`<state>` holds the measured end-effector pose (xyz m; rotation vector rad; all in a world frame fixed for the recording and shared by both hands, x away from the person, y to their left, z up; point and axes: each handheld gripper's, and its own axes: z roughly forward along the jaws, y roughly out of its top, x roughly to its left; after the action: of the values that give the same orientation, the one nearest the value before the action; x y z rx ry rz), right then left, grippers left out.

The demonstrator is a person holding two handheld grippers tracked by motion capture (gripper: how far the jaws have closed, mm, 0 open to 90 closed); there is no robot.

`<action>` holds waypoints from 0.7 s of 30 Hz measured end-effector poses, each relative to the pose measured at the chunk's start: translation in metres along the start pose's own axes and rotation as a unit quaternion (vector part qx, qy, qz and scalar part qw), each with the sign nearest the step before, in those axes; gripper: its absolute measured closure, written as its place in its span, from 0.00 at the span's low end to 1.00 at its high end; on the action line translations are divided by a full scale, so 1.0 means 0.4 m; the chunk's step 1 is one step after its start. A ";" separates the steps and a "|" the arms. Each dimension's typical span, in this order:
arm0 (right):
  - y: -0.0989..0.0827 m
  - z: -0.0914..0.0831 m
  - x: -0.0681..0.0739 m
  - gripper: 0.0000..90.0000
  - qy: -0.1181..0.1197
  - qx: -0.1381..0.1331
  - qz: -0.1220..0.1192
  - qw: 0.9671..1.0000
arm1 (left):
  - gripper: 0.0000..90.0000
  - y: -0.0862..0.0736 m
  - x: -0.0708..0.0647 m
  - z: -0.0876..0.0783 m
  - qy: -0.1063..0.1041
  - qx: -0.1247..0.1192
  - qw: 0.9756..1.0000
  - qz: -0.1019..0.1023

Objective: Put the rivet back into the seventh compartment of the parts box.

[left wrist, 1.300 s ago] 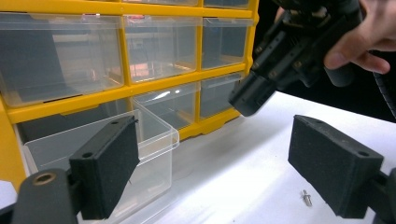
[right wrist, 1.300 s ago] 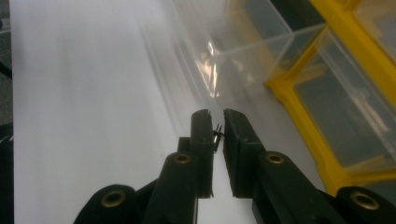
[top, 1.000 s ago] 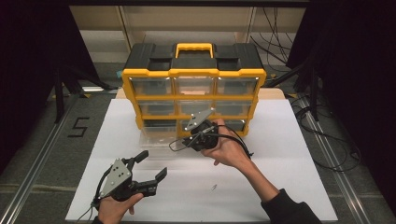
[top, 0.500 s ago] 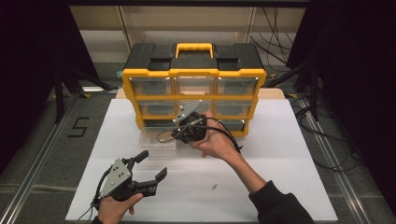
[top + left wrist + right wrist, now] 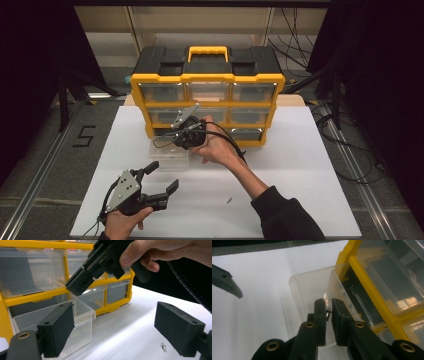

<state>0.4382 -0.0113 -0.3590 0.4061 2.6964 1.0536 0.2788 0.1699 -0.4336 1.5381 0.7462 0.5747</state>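
White table (image 5: 300, 190), yellow organizer (image 5: 207, 80) at far edge. Right gripper (image 5: 327, 311) clenched on small screw (image 5: 328, 312) above clear drawer (image 5: 170, 154) pulled out near organizer. Left gripper (image 5: 162, 177) released, near left. Second screw (image 5: 229, 200) on table.

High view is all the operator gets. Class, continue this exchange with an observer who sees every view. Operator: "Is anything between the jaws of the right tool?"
Observer: Yes. The right tool is shut on a small screw.
Operator: Where are its tips pointing?
Observer: Into the clear drawer, which is pulled out of the yellow organizer.
Operator: And the speck on the table in front of the person?
Observer: A second screw, lying loose on the white table.
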 end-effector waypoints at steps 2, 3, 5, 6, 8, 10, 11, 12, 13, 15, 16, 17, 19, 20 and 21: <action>0.001 0.012 0.000 0.92 0.001 0.003 0.001 1.000 | 0.18 0.000 0.000 -0.001 -0.001 0.000 1.000 -0.001; 0.002 0.018 -0.001 0.92 0.002 0.004 0.002 1.000 | 0.18 0.000 0.000 -0.001 -0.001 0.000 1.000 -0.001; 0.002 0.022 -0.003 0.92 0.003 0.006 0.001 1.000 | 0.18 0.000 0.000 -0.001 0.000 -0.001 1.000 -0.001; 0.003 0.032 -0.004 0.92 0.001 0.005 0.003 1.000 | 0.18 0.000 0.000 -0.001 0.000 -0.001 1.000 -0.001; 0.003 0.037 -0.004 0.92 0.003 0.008 0.005 1.000 | 0.18 0.000 0.000 -0.001 -0.001 -0.001 1.000 -0.001; 0.002 0.050 -0.008 0.92 0.005 0.016 0.008 1.000 | 0.18 0.000 0.000 0.000 -0.001 -0.001 1.000 -0.002; 0.001 0.056 -0.008 0.91 0.002 0.017 0.009 1.000 | 0.18 0.000 0.000 -0.001 -0.001 -0.001 1.000 -0.001; 0.001 0.060 -0.009 0.91 0.005 0.021 0.012 1.000 | 0.18 0.000 0.000 -0.001 -0.001 -0.001 1.000 -0.001; -0.001 0.064 -0.011 0.91 0.003 0.022 0.009 1.000 | 0.18 0.000 0.000 -0.001 -0.001 -0.001 1.000 -0.001; -0.002 0.069 -0.011 0.91 0.006 0.025 0.010 1.000 | 0.18 0.000 0.000 -0.001 0.000 -0.002 1.000 -0.003; -0.003 0.074 -0.012 0.91 0.004 0.026 0.010 1.000 | 0.18 0.000 0.000 -0.001 0.000 -0.002 1.000 -0.003; -0.005 0.079 -0.014 0.86 0.003 0.029 0.012 1.000 | 0.18 0.000 0.000 -0.001 0.000 -0.002 1.000 -0.002; -0.005 0.080 -0.015 0.81 0.003 0.029 0.019 0.999 | 0.17 0.000 0.001 -0.002 0.000 -0.002 1.000 -0.004; -0.005 0.076 -0.018 0.75 -0.002 0.022 0.025 0.999 | 0.18 0.001 0.001 -0.002 0.001 -0.002 1.000 -0.004; -0.005 0.076 -0.018 0.75 -0.002 0.022 0.025 0.999 | 0.18 0.000 0.001 -0.002 0.000 -0.002 1.000 -0.005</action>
<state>0.4539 0.0041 -0.3814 0.4850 2.7234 1.0068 0.2787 0.1708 -0.4334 1.5293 0.7515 0.5695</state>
